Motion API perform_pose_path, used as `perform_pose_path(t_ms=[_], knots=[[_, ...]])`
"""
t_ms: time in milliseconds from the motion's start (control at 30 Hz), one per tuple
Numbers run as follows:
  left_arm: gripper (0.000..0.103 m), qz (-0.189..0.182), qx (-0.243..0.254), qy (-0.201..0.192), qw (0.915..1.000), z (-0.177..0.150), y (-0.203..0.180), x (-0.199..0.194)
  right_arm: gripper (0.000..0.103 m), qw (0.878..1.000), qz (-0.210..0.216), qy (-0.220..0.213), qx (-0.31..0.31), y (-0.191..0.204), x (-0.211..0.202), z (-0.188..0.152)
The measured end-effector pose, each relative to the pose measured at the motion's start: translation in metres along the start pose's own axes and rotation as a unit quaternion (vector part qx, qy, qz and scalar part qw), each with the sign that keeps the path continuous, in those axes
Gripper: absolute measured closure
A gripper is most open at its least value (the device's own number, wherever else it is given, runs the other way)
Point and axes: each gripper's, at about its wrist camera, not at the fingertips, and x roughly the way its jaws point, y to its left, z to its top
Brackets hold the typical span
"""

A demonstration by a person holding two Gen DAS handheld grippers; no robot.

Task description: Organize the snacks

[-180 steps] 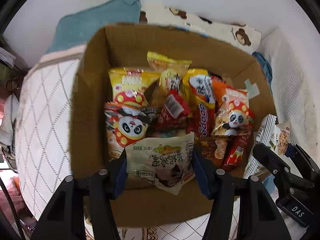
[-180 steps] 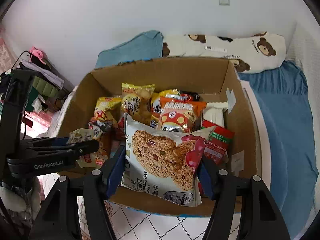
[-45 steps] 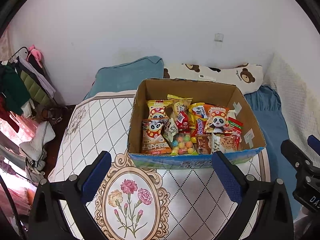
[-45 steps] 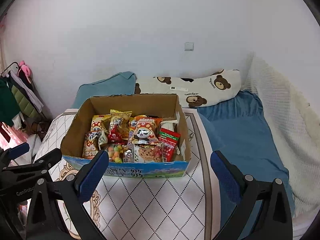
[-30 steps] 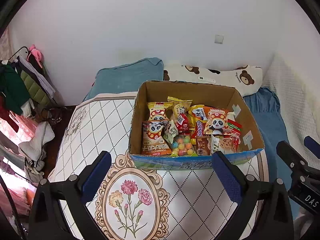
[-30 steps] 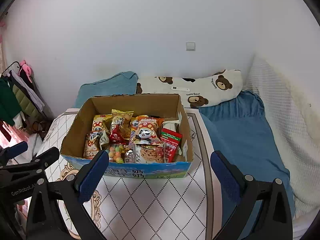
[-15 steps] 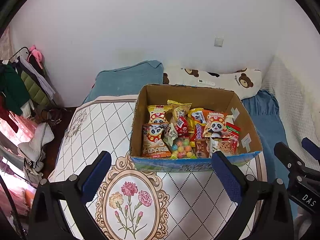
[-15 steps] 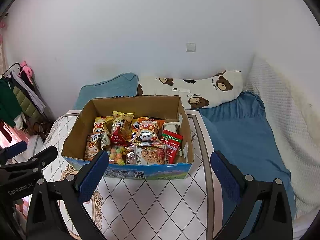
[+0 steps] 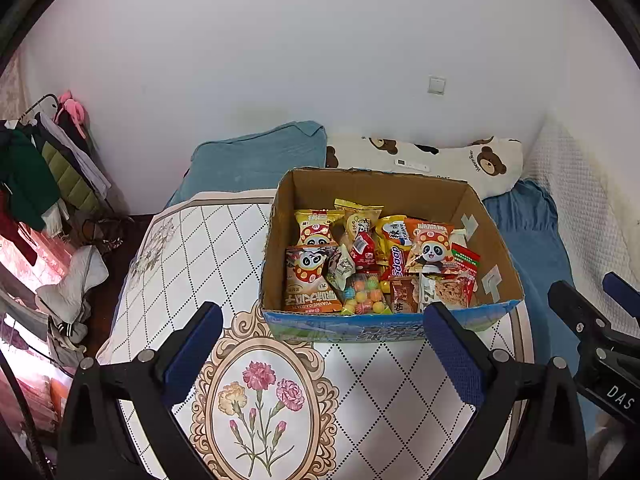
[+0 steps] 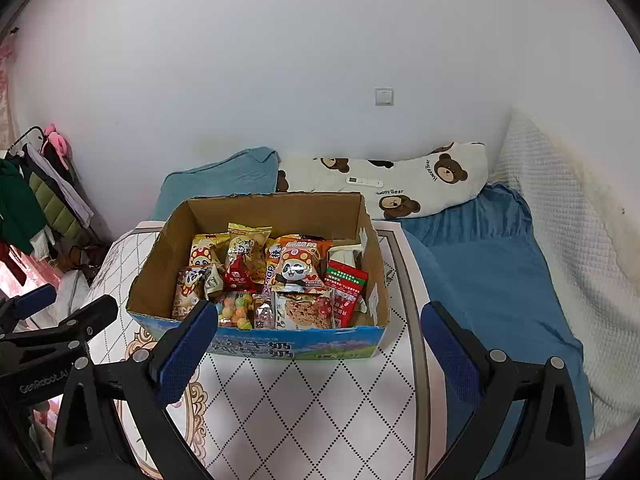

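Observation:
A cardboard box (image 9: 496, 240) stands on a patterned bed cover and holds several snack packets, among them a panda bag (image 9: 308, 280), coloured candy balls (image 9: 362, 294) and a cookie packet (image 9: 450, 290). The box also shows in the right wrist view (image 10: 160, 264). My left gripper (image 9: 322, 356) is open and empty, held back from the box's front. My right gripper (image 10: 318, 350) is open and empty, also in front of the box. Each gripper appears at the edge of the other's view.
The white patterned cover (image 9: 264, 396) with a flower medallion lies under the box. A teal pillow (image 9: 260, 156) and a bear-print pillow (image 9: 440, 160) lie behind it. Blue bedding (image 10: 480, 280) is to the right, a clothes rack (image 9: 36, 168) to the left.
Six seconds ago each gripper held a snack packet over the box; both packets now lie in it. Both grippers have opened and pulled back; lately they barely drift.

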Motion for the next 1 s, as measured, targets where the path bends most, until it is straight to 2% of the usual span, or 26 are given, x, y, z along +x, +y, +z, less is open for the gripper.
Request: perform_pose_path(t_ms=[1000], knots=[[0.0, 0.0, 0.002, -0.001, 1.0, -0.0025, 0.0009, -0.0009, 0.0, 1.0, 0.002, -0.002, -0.004, 0.0004, -0.0022, 0.0002]])
